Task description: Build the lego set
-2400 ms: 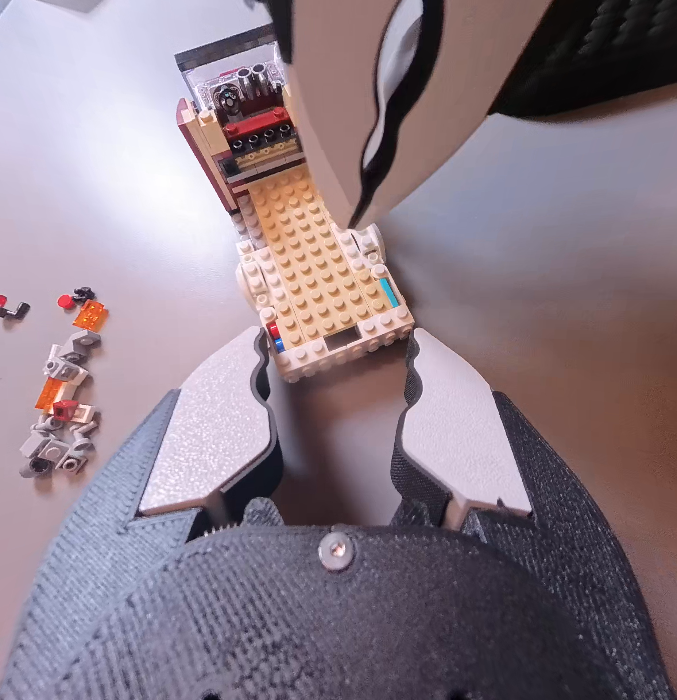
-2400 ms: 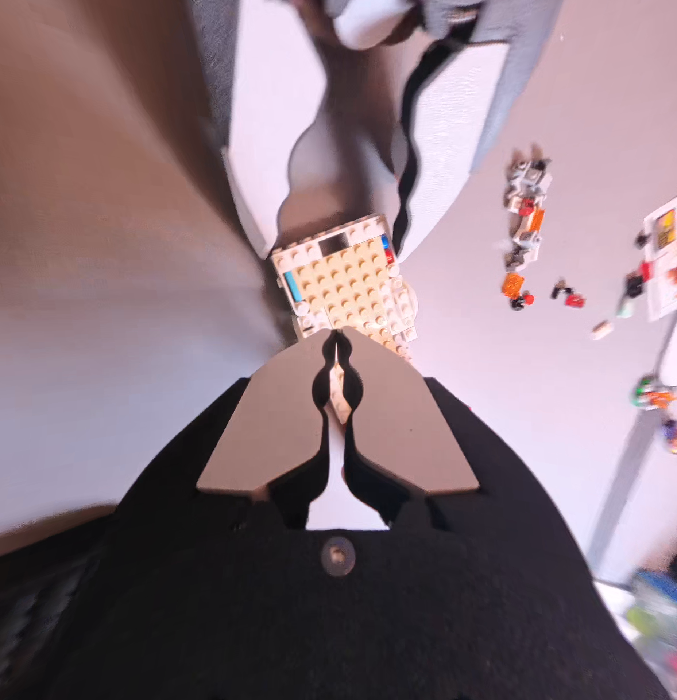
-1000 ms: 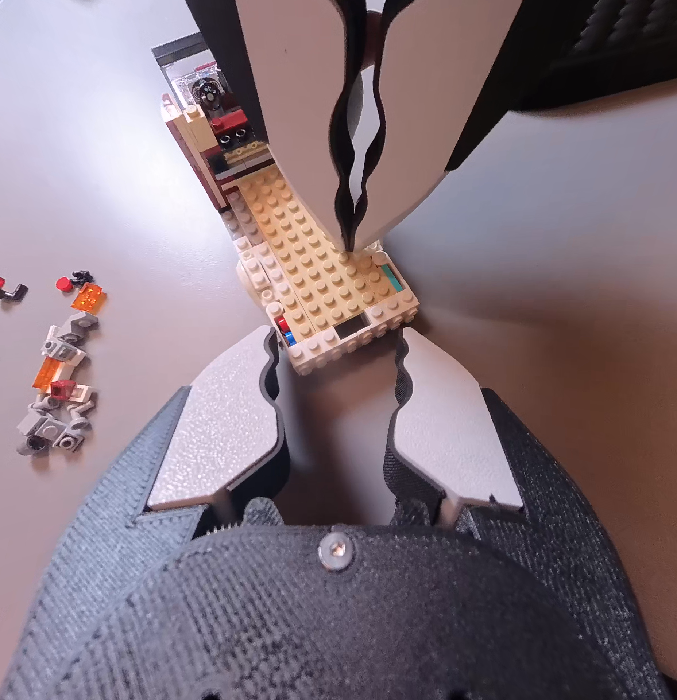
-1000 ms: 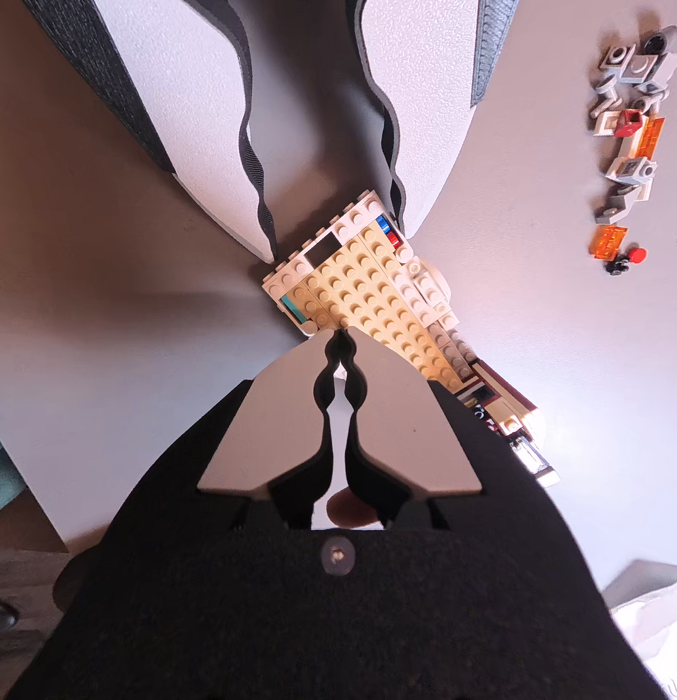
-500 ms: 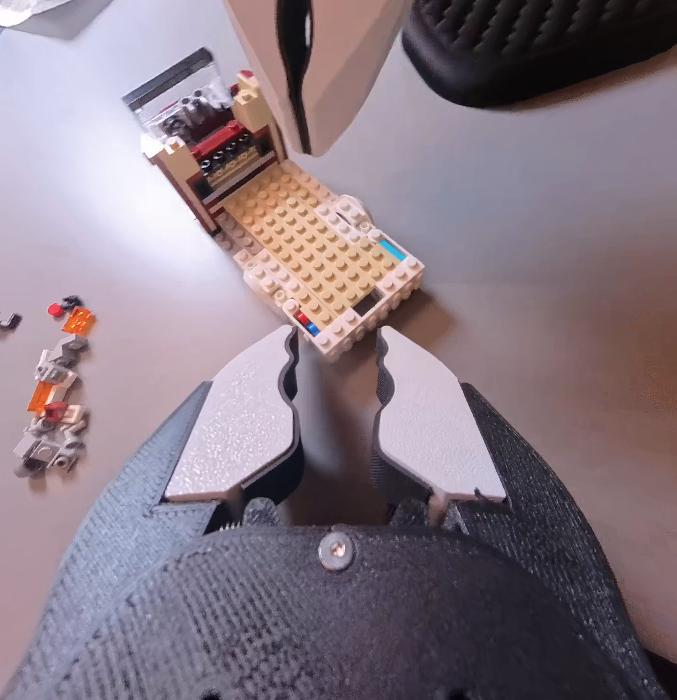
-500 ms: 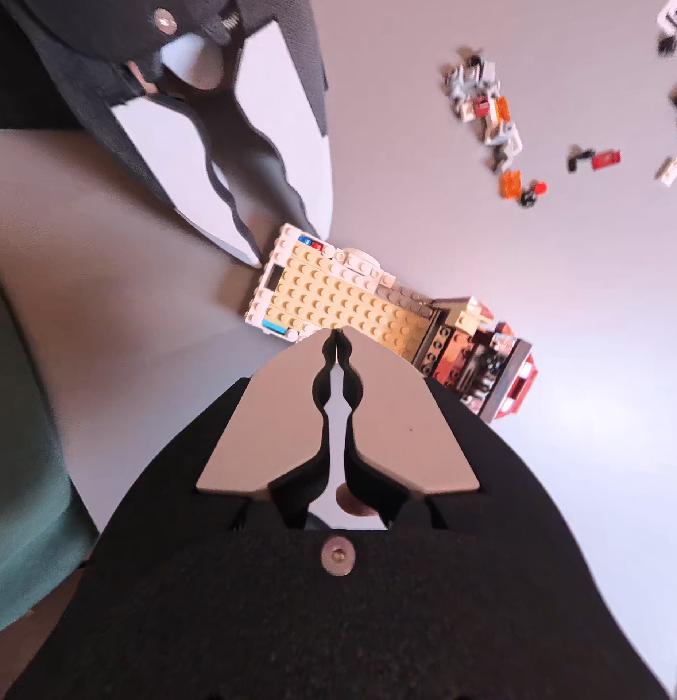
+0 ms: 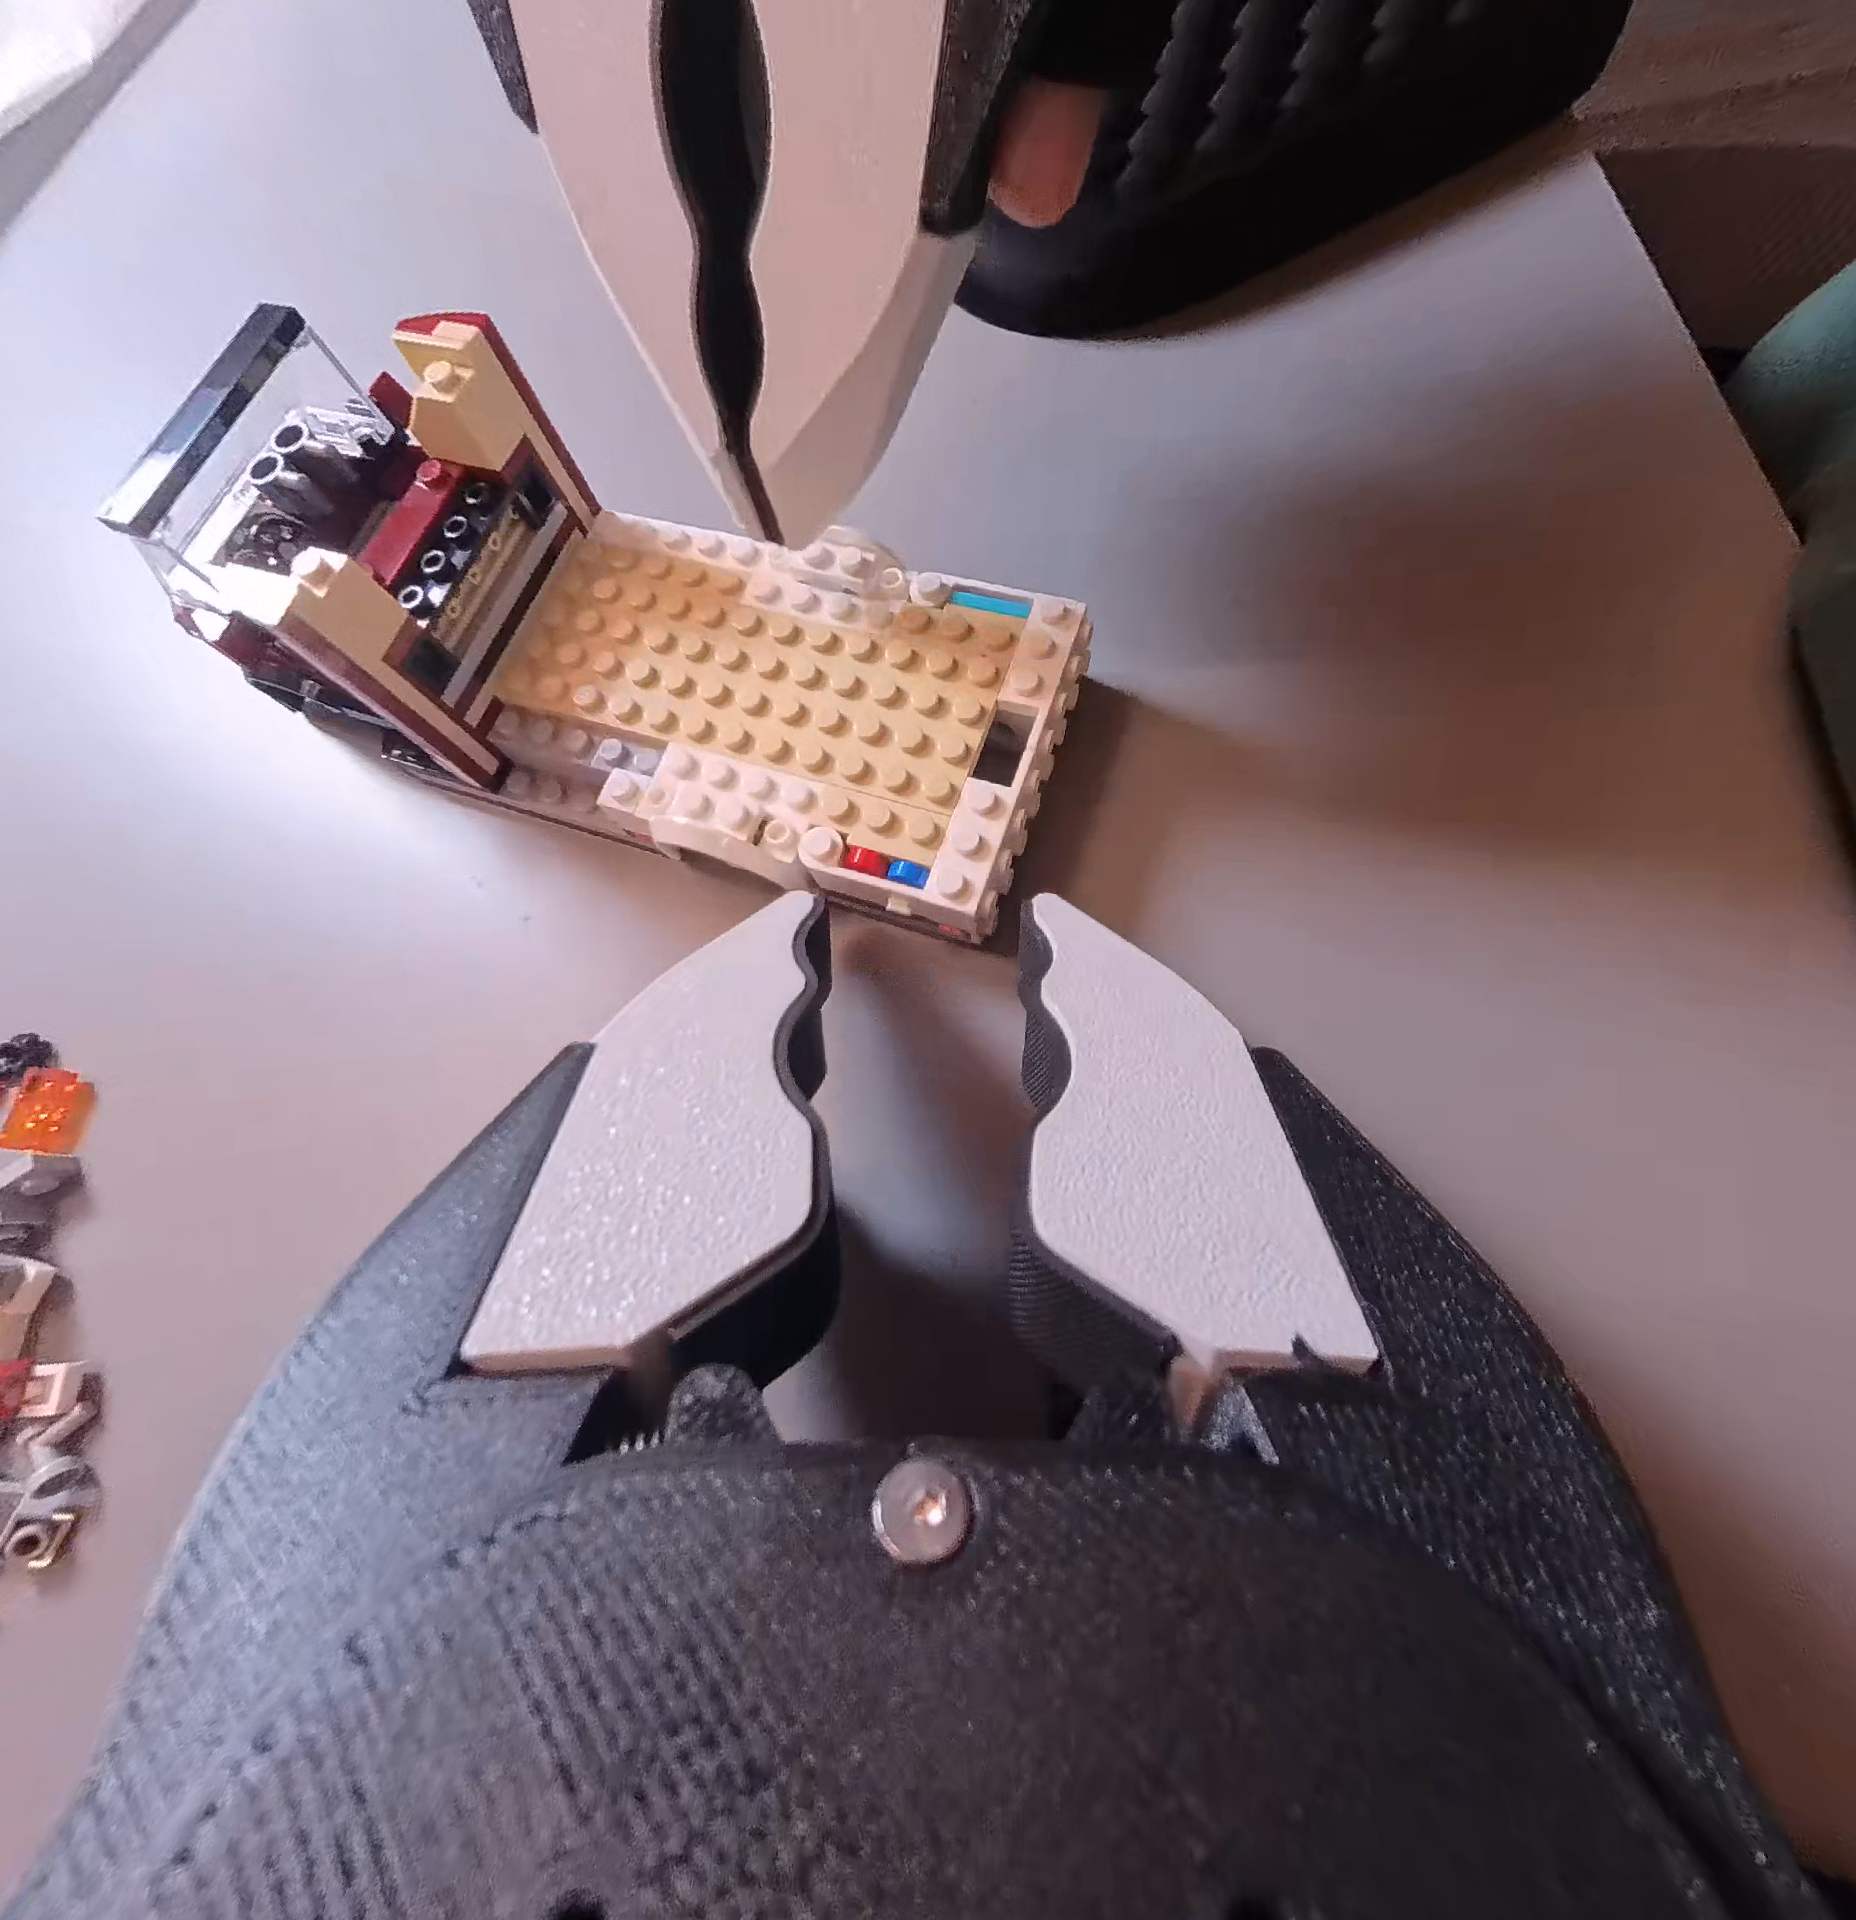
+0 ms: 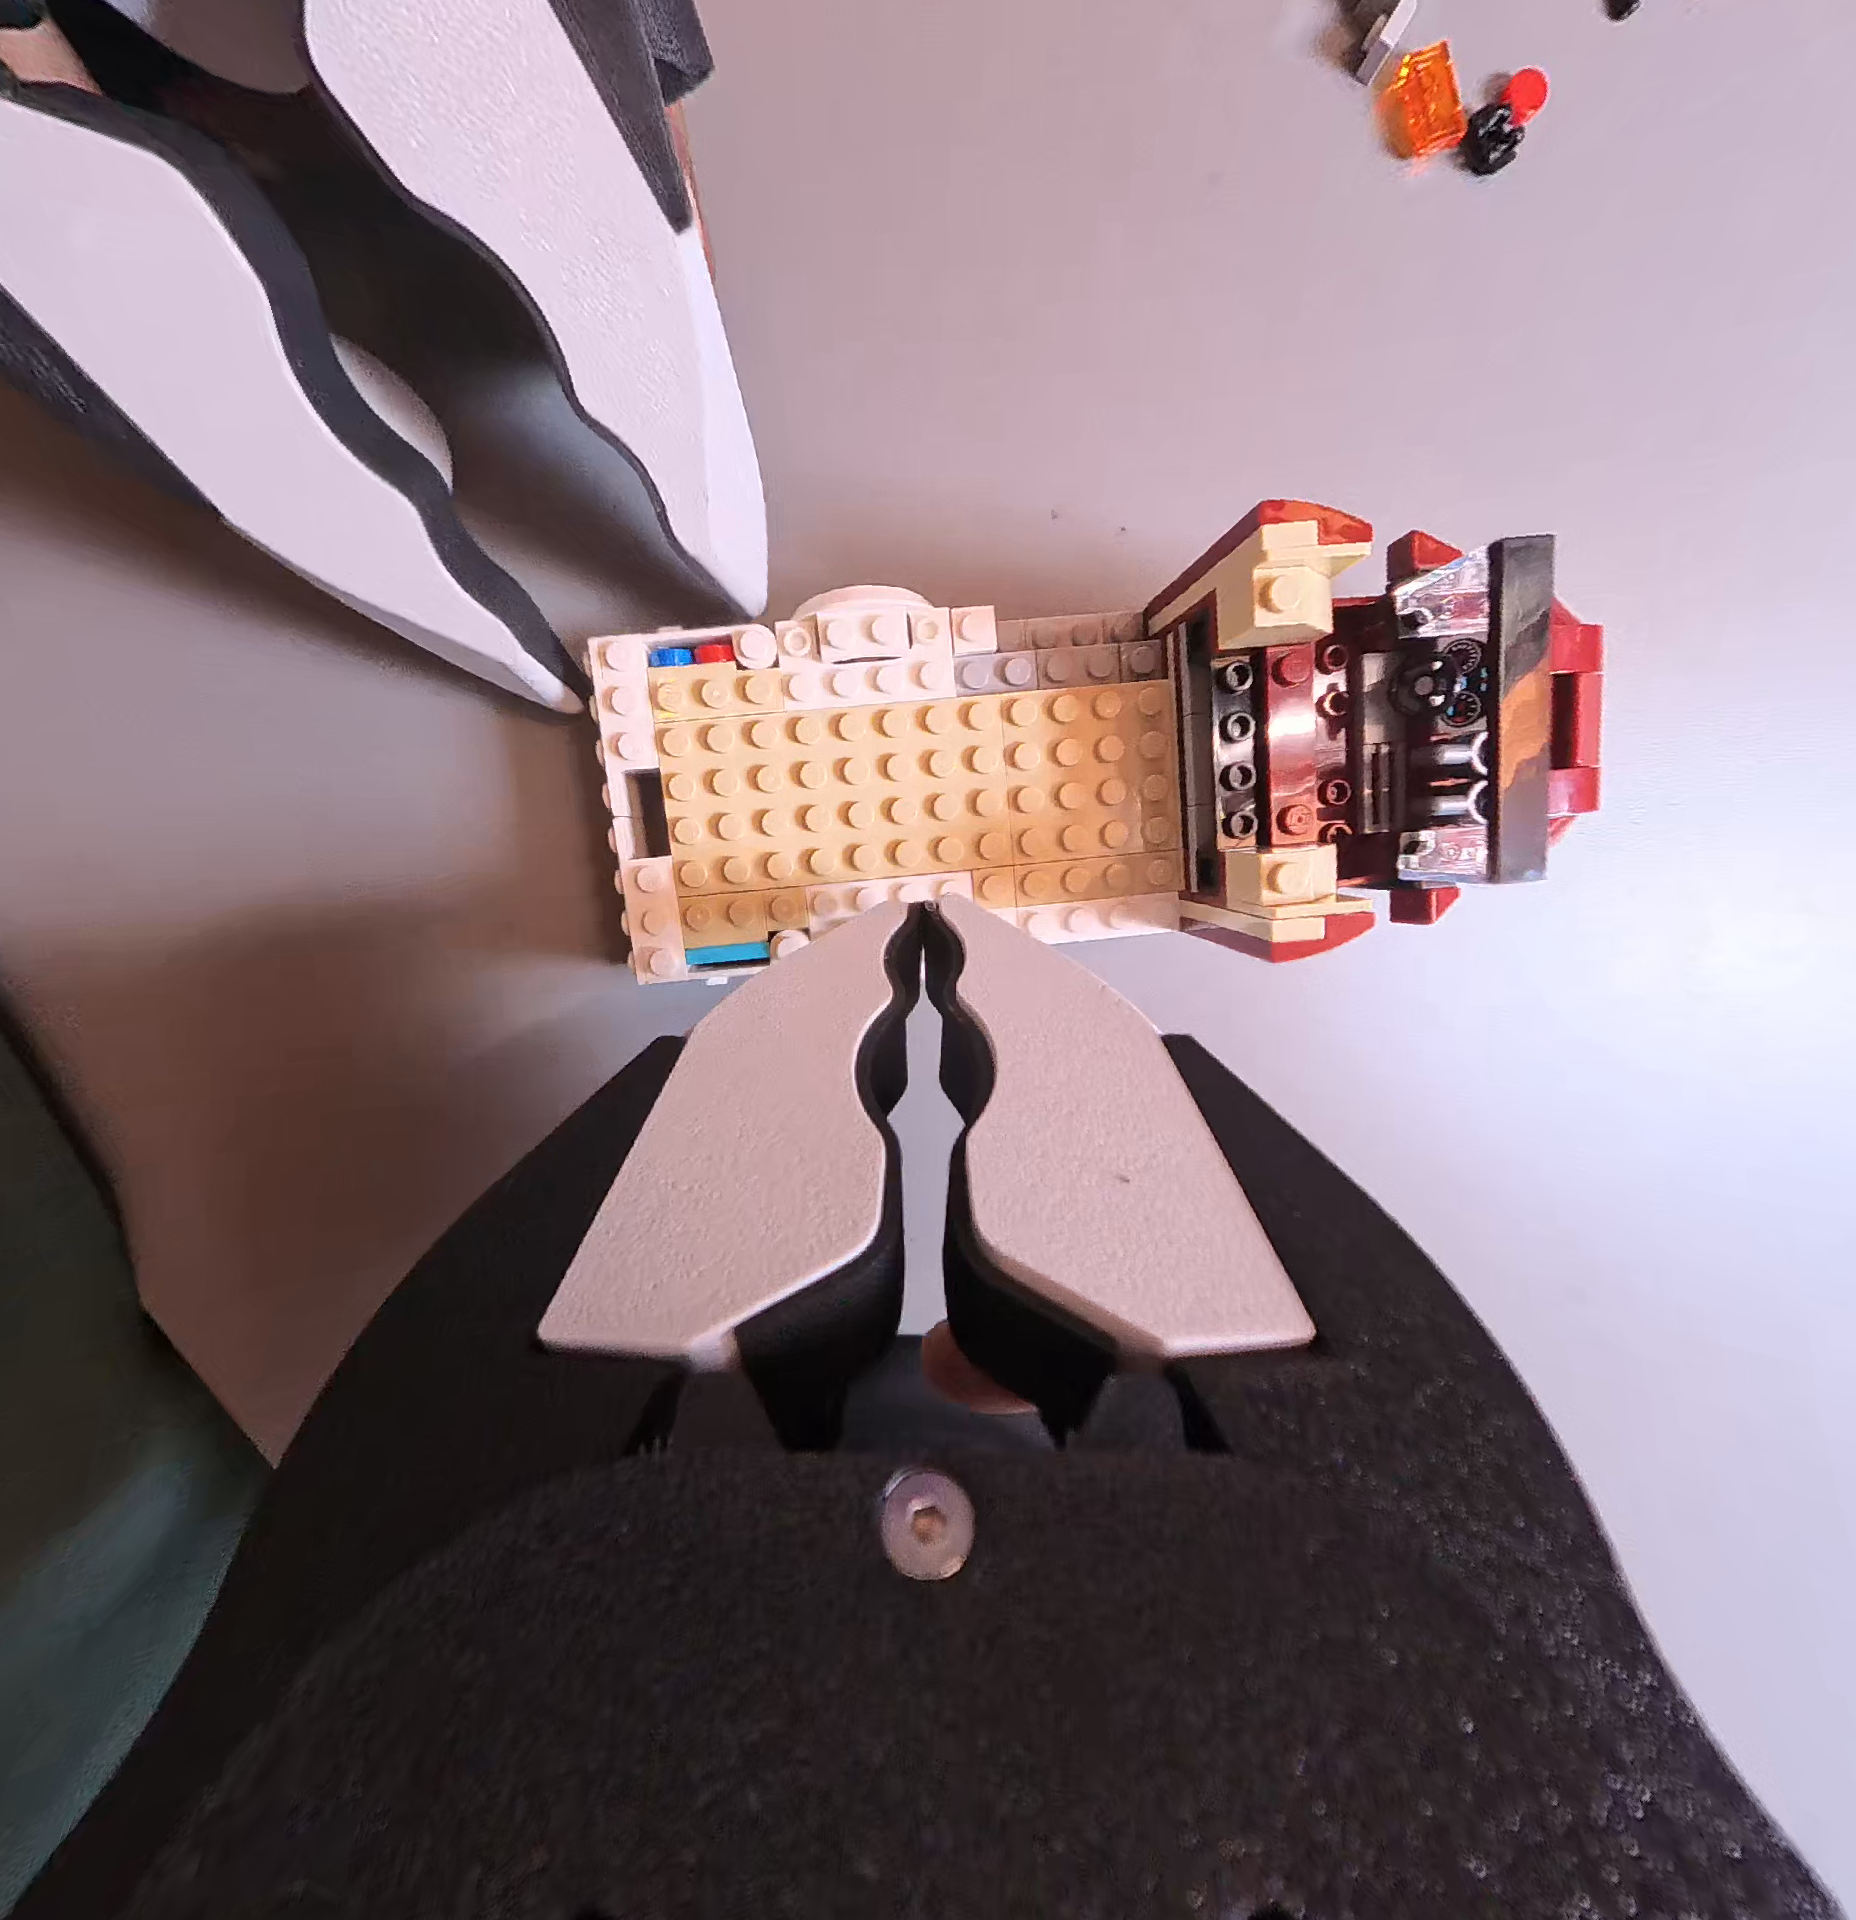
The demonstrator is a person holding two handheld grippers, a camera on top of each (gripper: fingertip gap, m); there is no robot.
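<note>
While your right gripper (image 8: pixel 924 914) sits with its jaws pressed together, nothing visibly between them, its tip meets the near long edge of the lego truck (image 8: pixel 903 790), by the white strip next to the teal tile (image 8: pixel 726 954). The truck's long axis runs left-right across that view: cab (image 8: pixel 1402 727) to the right, open tail to the left. Your left gripper (image 7: pixel 924 925) has its jaws spread, empty, tips just beside the truck's rear corner near the red and blue studs (image 7: pixel 888 864). Whether they touch it can't be told.

So the left one is placed to steady the tail, and the right one is nearer the side wall where, I'd judge, the next press or brick goes.

Truck look: tan studded bed (image 7: pixel 778 686), white edge bricks, dark red and tan cab with clear windscreen (image 7: pixel 217 436), rectangular gap at the tail. It stands flat on the grey table (image 7: pixel 280 935).

Loose small parts (image 7: pixel 30 1299), orange, grey and red, lie well apart toward your left.
</note>
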